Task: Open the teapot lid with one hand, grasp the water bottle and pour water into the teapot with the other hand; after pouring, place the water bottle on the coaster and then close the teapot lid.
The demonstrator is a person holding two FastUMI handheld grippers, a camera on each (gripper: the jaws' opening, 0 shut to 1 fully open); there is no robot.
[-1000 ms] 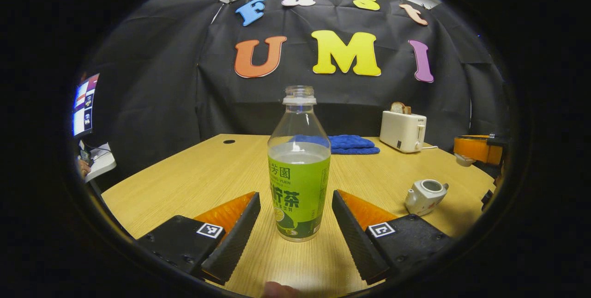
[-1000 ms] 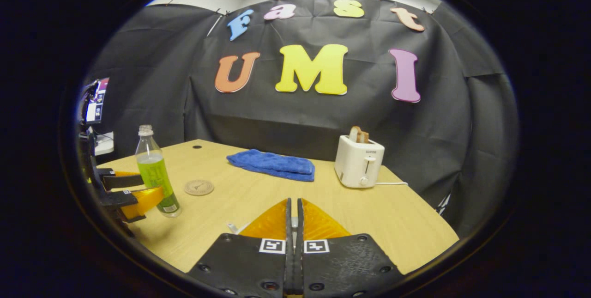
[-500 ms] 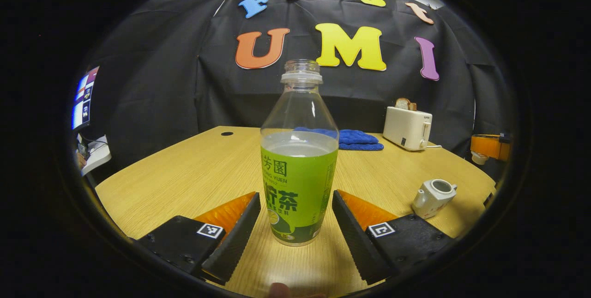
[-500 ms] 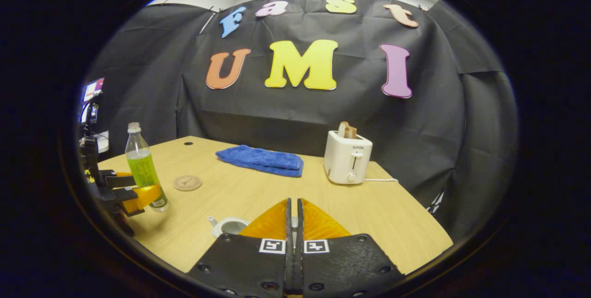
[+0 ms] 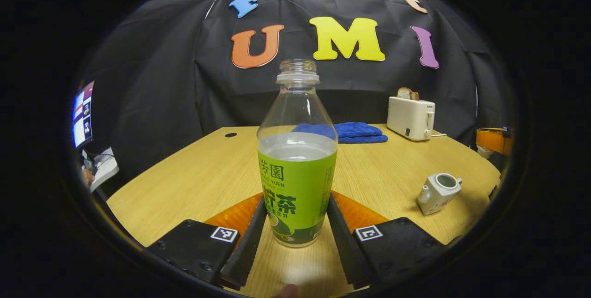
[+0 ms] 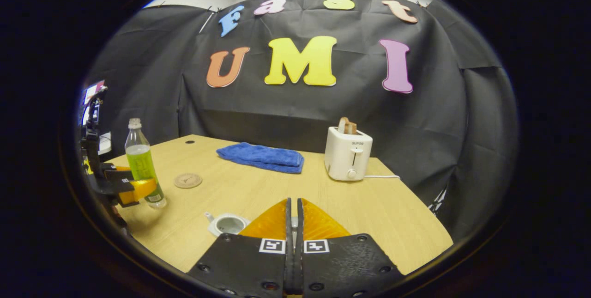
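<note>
Fingers of my left gripper (image 5: 295,238) press both sides of the water bottle (image 5: 296,168), which stands upright, uncapped, on the wooden surface (image 5: 194,182). In the left gripper view the lidless teapot (image 5: 437,192) sits off toward the surface's right edge, with my right gripper (image 5: 491,142) beyond it at the rim. The right gripper view puts that gripper's fingers clenched together, a small pale piece pinched between them that I cannot identify, and the teapot's open mouth just in front of them. It also brings out the round coaster (image 6: 188,180) just behind the bottle. Toward the far edge lie a blue towel (image 6: 262,156) and a white toaster (image 6: 347,154).
</note>
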